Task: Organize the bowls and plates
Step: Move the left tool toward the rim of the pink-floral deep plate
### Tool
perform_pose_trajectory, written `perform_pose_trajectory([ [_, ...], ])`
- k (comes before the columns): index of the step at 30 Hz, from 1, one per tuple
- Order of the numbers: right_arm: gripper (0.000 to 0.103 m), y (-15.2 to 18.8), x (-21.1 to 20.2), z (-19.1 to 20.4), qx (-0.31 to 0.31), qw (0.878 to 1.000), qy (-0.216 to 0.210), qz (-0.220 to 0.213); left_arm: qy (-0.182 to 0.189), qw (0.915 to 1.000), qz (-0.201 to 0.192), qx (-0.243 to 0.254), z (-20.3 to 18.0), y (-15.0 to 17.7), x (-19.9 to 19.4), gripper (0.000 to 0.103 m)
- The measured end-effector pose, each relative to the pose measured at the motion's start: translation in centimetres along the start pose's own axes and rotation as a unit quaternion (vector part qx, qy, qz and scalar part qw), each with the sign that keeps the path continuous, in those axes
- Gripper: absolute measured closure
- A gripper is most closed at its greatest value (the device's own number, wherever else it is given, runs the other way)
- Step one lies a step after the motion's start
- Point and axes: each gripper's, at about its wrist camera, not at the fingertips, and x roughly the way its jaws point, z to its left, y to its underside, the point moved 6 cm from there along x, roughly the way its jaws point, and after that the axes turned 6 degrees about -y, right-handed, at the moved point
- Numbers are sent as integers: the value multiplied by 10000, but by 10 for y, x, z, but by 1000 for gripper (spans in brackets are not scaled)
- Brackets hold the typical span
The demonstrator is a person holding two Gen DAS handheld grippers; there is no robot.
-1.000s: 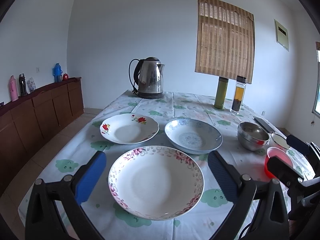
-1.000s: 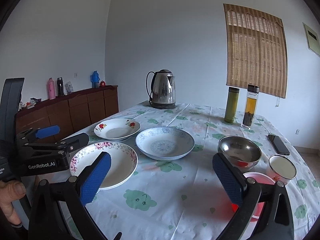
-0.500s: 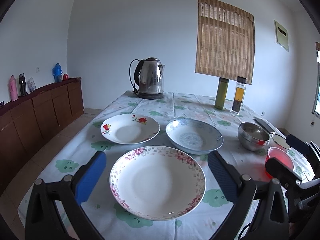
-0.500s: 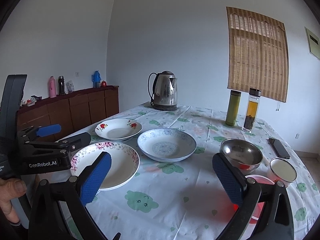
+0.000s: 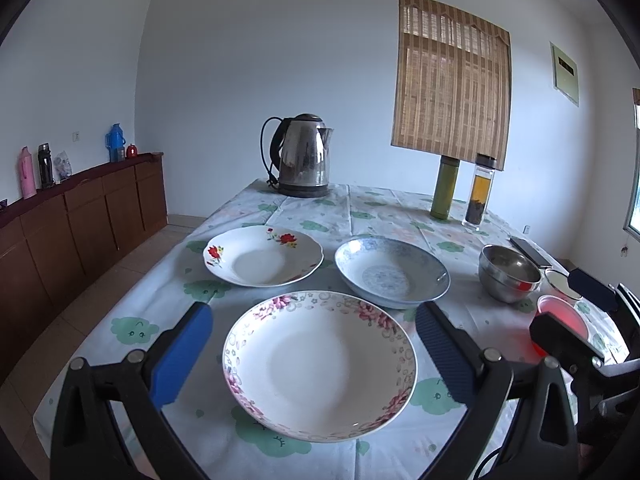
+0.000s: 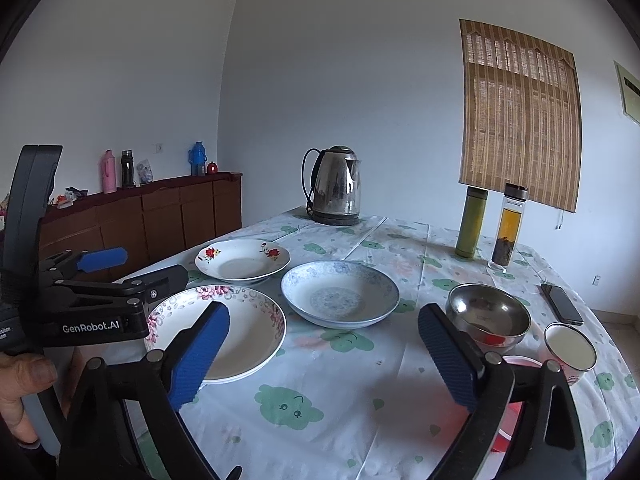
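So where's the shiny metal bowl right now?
In the right wrist view, the metal bowl sits right of the blue plate, just before the white cup and phone.

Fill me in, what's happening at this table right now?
A person holds a gripper in each hand over the table, holding nothing. The left gripper stands open around the pink-flowered plate without touching it. The right gripper is closing slightly on nothing. The red-flowered plate, blue bowl and steel bowl sit untouched.

Both wrist views face forward—sharing the table (image 5: 372,208).
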Motion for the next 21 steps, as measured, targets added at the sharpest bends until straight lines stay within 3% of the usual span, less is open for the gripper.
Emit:
perform_pose_trajectory([
  [16,8,7,7,-5,8,9997,242,92,36,10000,44,-6,5,7,10,0],
  [18,17,8,10,-4,3,9996,252,127,43,10000,56,-17,7,9,12,0],
  [21,21,10,16,-4,32,9995,236,228,48,9999,83,-33,10,10,14,0],
])
